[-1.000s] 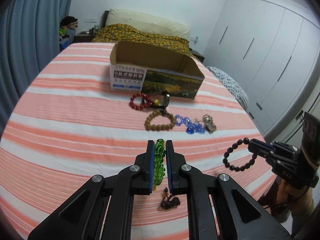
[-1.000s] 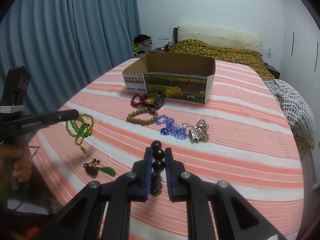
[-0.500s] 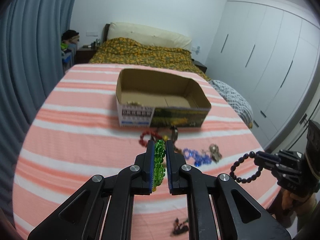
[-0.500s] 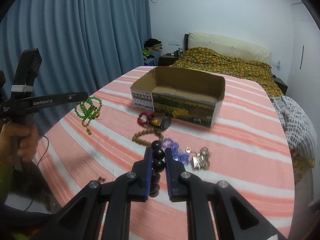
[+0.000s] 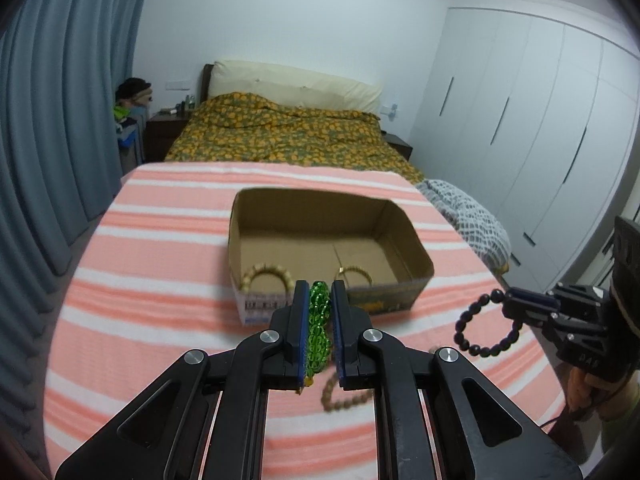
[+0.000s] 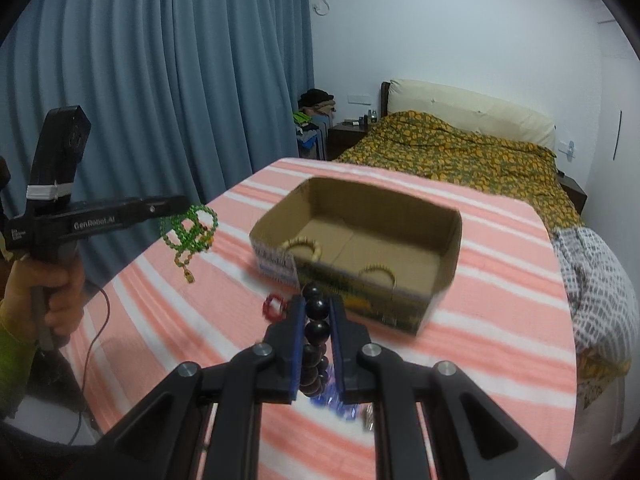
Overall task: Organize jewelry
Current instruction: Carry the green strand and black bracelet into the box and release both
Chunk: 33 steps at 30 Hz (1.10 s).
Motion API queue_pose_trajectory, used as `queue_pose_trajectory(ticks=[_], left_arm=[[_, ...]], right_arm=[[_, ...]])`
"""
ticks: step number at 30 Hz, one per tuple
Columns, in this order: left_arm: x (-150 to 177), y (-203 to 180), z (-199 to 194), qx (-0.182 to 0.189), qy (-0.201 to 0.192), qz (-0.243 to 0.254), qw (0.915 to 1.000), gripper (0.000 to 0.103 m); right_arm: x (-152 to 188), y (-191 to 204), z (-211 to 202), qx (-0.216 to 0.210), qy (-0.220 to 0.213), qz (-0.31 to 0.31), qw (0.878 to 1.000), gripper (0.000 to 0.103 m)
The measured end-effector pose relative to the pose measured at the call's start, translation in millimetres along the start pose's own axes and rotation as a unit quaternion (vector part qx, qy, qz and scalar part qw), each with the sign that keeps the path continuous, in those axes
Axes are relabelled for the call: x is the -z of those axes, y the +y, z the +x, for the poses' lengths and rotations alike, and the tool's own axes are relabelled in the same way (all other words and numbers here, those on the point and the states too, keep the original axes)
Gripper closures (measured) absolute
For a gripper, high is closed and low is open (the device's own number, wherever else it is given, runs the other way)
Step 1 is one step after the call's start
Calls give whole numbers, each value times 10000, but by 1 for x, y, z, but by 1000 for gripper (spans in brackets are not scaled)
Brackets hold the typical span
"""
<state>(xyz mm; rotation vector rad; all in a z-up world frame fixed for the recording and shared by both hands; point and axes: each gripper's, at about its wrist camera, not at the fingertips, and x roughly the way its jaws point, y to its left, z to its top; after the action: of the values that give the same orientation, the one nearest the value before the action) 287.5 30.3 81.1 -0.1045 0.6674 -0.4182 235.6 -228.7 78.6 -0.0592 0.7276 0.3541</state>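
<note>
An open cardboard box (image 5: 416,248) (image 6: 448,236) stands on the striped cloth and holds two pale bead bracelets (image 5: 266,274) (image 6: 302,246). My left gripper (image 5: 320,292) is shut on a green bead bracelet (image 5: 319,320), held in the air just short of the box's near wall. That green bracelet (image 6: 188,228) dangles at the left of the right wrist view. My right gripper (image 6: 316,304) is shut on a black bead bracelet (image 6: 316,332), also lifted before the box. The black bracelet (image 5: 486,328) hangs at the right in the left wrist view.
On the cloth below lie a tan bead bracelet (image 5: 340,394), a red bracelet (image 6: 274,304) and blue beads (image 6: 332,398). A bed with a patterned cover (image 5: 280,136) lies behind, curtains (image 6: 160,80) to the left, white wardrobes (image 5: 540,120) to the right.
Both grippers have risen and moved toward the box with their bracelets. The box's inside shows now, and the loose jewelry on the cloth has slid under the fingers.
</note>
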Motion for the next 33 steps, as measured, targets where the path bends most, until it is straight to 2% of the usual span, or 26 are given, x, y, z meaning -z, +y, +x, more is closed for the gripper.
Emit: queue_pose_trajectory(ticks=[6,12,19,22,24,25,26,27,28,29,33], left_arm=[[-35,4,37,86,36,28,10000,94],[-59,6,96,112,249,59,9996,94],[-59,14,167,-54,692,54,9976,94],[-53,16,189,-134,844,81,9963,94],[-48,14,198,-276,907,177,9953,92],[-46,13,200,-380,903,198,9950,83],[-45,13,200,-467,902,197,9946,55],[-44,12,199,-543,878,167,9945,37],[-44,13,195,-582,807,132,9950,18],[-42,13,186,-599,640,111,9961,14],[-35,4,158,-578,437,238,9971,12]], right_arm=[[-46,-13,39,2,-8,29,10000,91],[-81,-35,112,-143,315,292,9990,91],[-88,-65,190,-362,873,649,9934,91],[-84,-75,213,-333,1051,738,9912,91],[-81,-80,222,-159,1113,761,9907,89],[-81,-83,222,-40,1096,784,9909,86],[-80,-86,221,179,1108,818,9903,68],[-80,-88,221,376,1127,848,9893,48],[-80,-90,217,503,1075,882,9890,45],[-79,-93,209,578,923,924,9897,45],[-73,-91,173,525,525,944,9928,45]])
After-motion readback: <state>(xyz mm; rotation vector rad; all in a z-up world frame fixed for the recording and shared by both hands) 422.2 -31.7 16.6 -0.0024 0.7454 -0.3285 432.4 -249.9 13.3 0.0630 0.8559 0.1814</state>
